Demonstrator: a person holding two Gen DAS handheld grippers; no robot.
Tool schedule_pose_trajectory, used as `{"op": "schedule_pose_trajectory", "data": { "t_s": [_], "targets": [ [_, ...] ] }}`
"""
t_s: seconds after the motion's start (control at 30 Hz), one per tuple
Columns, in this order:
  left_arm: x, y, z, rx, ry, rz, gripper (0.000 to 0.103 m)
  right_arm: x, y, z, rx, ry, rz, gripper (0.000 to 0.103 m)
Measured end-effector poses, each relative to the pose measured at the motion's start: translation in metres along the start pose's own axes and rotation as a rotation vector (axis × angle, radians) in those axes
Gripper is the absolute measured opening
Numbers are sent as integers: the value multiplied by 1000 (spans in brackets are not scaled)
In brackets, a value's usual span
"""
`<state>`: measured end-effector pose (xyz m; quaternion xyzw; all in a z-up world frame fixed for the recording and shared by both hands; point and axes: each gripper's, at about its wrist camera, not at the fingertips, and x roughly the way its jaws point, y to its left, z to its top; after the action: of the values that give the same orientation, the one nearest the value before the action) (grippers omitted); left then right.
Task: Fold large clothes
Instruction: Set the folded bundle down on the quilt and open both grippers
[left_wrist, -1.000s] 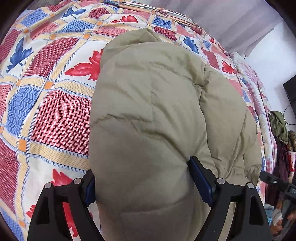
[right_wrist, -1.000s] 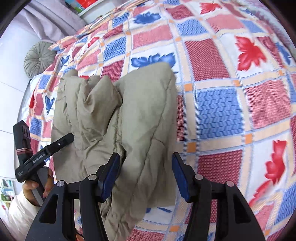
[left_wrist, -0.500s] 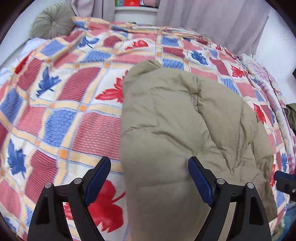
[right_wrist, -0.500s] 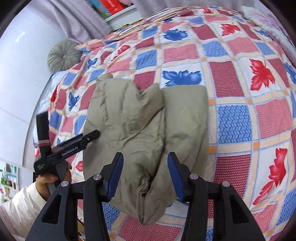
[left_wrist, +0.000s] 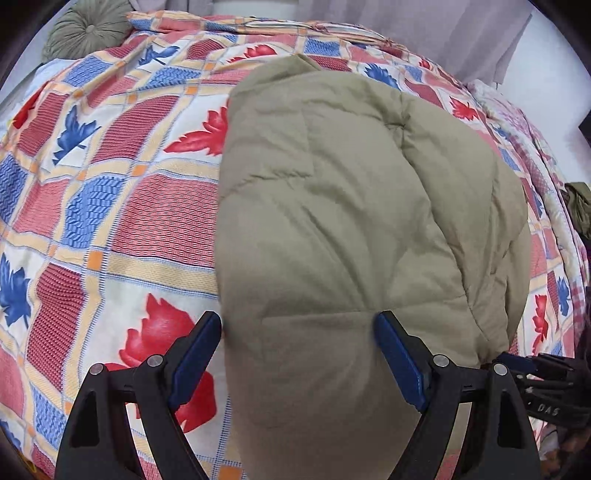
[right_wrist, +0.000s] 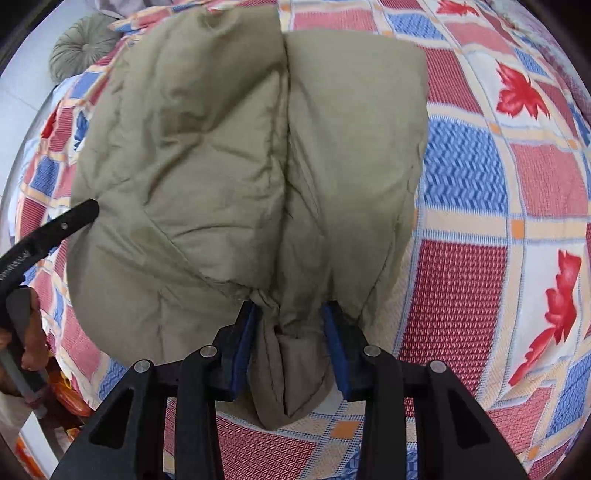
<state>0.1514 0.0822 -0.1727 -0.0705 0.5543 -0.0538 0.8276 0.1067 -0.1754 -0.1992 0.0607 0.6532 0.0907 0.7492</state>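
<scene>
My right gripper (right_wrist: 291, 332) is closing on a bunched fold of the khaki padded jacket (right_wrist: 240, 147), the blue pads already pinching the fabric from both sides. The jacket lies in a thick folded heap on the bedspread (right_wrist: 480, 258), near the bed's front edge, with a round green cushion (right_wrist: 83, 46) up at the far left corner. My left gripper (left_wrist: 295, 347) has its fingers spread wide around the puffy near end of the jacket (left_wrist: 351, 203); I cannot tell whether its pads actually touch.
</scene>
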Motion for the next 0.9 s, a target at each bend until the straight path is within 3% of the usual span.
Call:
{"op": "schedule_pose_trajectory", "data": {
  "t_s": [0.07, 0.2, 0.3, 0.4, 0.5, 0.6, 0.67, 0.9],
  "targets": [
    [2, -5, 0, 17, 0, 21, 87, -11, -4, 0, 41, -31, 32, 40],
    [5, -6, -1, 22, -1, 20, 87, -54, -5, 6, 86, -185, 123, 41],
    [6, -6, 0, 23, 4, 24, 87, -82, 7, 30, 79, -294, 149, 40],
    [6, -8, 1, 26, 12, 36, 87, -87, 27, 60, 51, -342, 152, 40],
    [7, -10, 2, 27, 19, 45, 91, -62, 39, 86, 60, -303, 122, 29],
    [8, -11, 3, 25, 23, 35, 91, -15, 30, 100, 129, -197, 60, 24],
    [8, -14, 3, 35, 25, 31, 91, 5, 17, 99, 195, -167, 78, 18],
    [5, -15, 4, 28, 43, 47, 91, 6, 7, 95, 225, -143, 110, 17]
  ]
}}
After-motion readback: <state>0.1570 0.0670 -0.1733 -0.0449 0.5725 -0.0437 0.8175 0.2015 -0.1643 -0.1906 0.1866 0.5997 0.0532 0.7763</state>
